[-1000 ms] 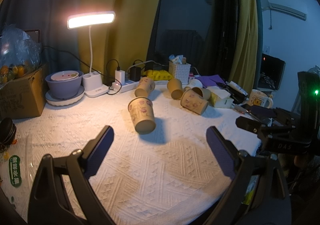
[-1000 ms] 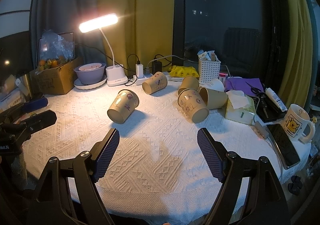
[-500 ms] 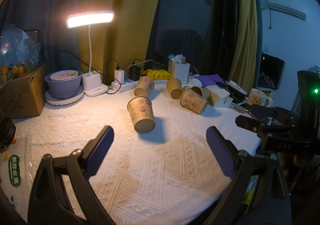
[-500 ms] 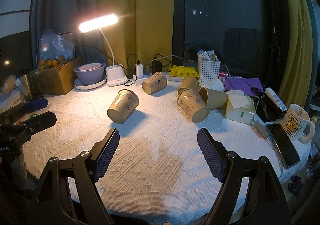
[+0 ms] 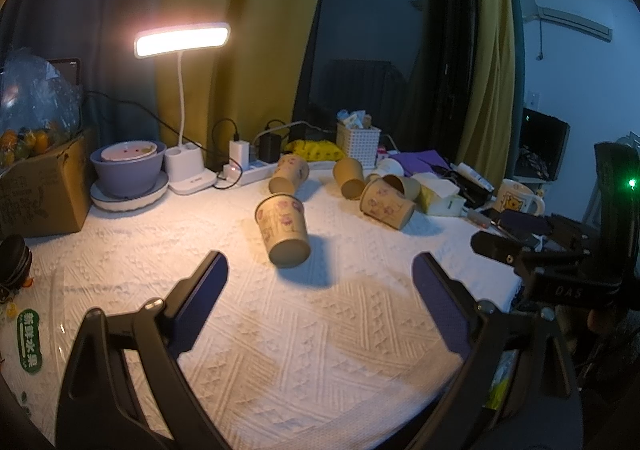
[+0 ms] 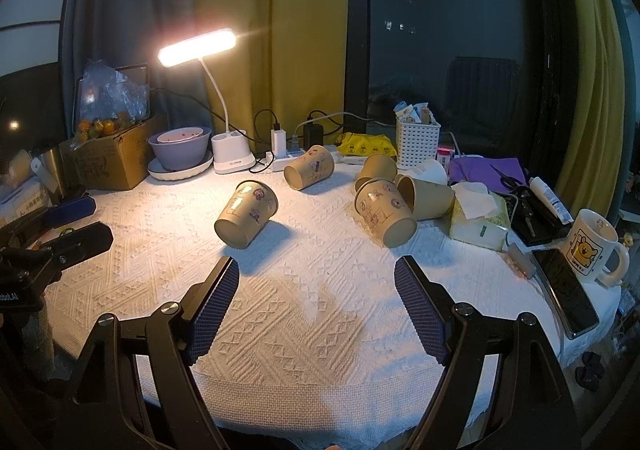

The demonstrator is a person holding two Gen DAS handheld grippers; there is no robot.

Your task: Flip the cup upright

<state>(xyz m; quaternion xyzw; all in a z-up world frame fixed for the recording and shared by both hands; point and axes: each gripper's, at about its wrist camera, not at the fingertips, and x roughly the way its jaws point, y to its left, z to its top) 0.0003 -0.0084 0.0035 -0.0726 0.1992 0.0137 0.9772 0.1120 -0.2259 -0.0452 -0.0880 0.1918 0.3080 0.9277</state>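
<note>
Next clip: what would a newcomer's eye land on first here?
The lit lamp glowing at the back left, then the paper cups lying on their sides across the white cloth, the nearest cup alone in the middle. Both grippers, left and right, hang open in the foreground, empty.

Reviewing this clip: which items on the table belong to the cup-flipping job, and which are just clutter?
Job:
tipped paper cups, nearest, others behind
left tongs and right tongs, both open

Clutter:
lamp
purple bowl
bear mug
phone
tissues
white basket
</note>
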